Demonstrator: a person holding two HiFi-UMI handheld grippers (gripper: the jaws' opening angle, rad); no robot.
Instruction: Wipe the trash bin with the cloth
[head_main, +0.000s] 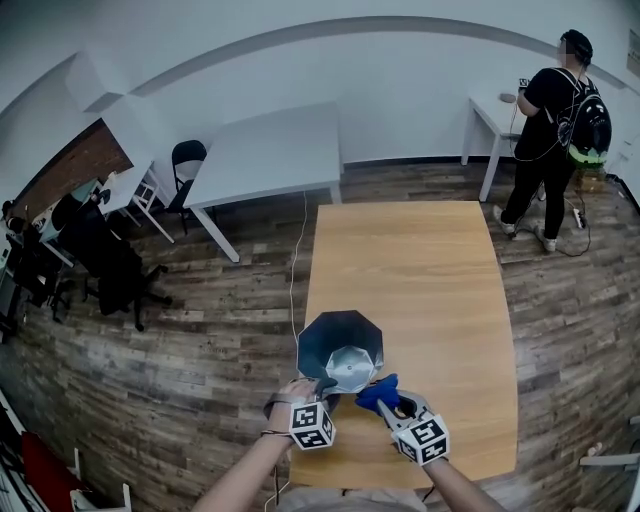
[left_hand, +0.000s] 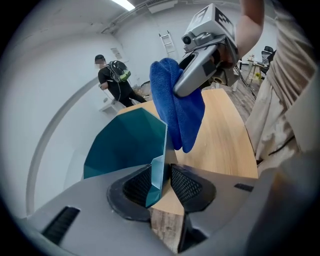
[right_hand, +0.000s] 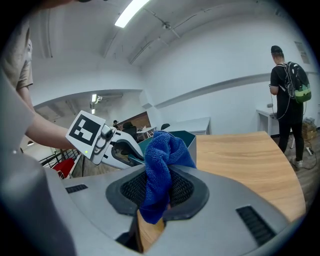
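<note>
A teal faceted trash bin (head_main: 340, 345) stands near the front left corner of the wooden table (head_main: 420, 270). My left gripper (head_main: 322, 392) is at the bin's near rim. In the left gripper view the bin's (left_hand: 125, 145) thin wall stands between the pads, and the left gripper (left_hand: 161, 182) is shut on it. My right gripper (head_main: 393, 402) is just right of the bin and shut on a blue cloth (head_main: 378, 392). The cloth (right_hand: 162, 155) bunches up out of the right gripper (right_hand: 159, 192), and it hangs in folds (left_hand: 175, 115) just beside the bin's rim (right_hand: 187, 137).
A person (head_main: 550, 140) with a backpack stands at the far right by a white desk (head_main: 495, 110). A white table (head_main: 265, 155) is behind the wooden one. Dark office chairs (head_main: 110, 265) stand at the left on the wood floor.
</note>
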